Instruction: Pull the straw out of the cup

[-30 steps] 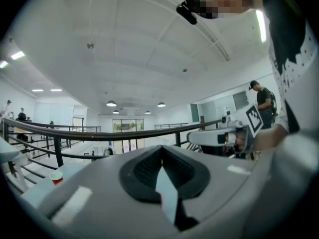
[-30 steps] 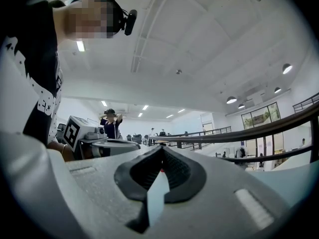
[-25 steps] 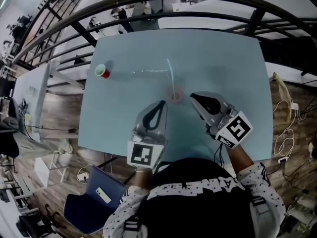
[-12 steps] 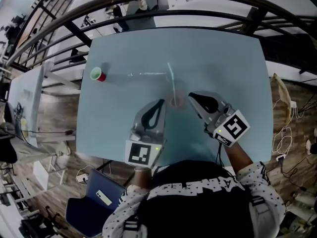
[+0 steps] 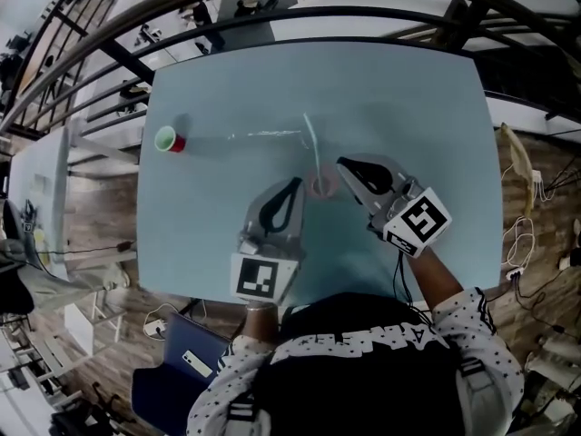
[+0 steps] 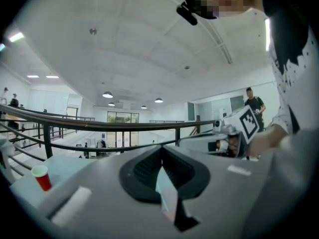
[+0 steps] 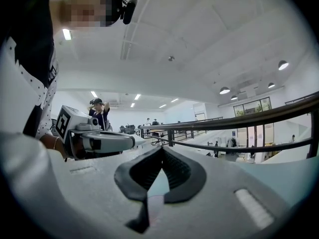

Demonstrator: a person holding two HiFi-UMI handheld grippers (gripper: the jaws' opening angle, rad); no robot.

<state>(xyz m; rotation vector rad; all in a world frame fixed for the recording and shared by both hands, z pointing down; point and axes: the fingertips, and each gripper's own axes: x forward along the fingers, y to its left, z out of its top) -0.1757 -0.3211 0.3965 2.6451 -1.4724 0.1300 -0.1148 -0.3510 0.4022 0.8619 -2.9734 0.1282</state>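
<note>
A small clear, pinkish cup (image 5: 320, 187) stands near the middle of the pale blue table (image 5: 408, 89). A pale straw (image 5: 312, 143) leans up and away from it. My left gripper (image 5: 296, 185) has its tips just left of the cup, jaws shut and empty. My right gripper (image 5: 342, 163) comes in from the right with its tips close beside the cup's right side, also shut with nothing in it. In the left gripper view the jaws (image 6: 160, 151) meet at the tips and the right gripper (image 6: 199, 142) shows beyond. The right gripper view shows its closed jaws (image 7: 162, 151) and the left gripper (image 7: 107, 141).
A red cup (image 5: 169, 140) with a green inside stands at the table's far left, also seen as the red cup (image 6: 42, 177). A faint clear streak (image 5: 263, 135) lies on the table between it and the straw. A dark railing (image 5: 272, 21) runs behind the table.
Both grippers have edged forward toward the clear cup, the right one more, so its tips now sit closer beside it. Both stayed shut.
</note>
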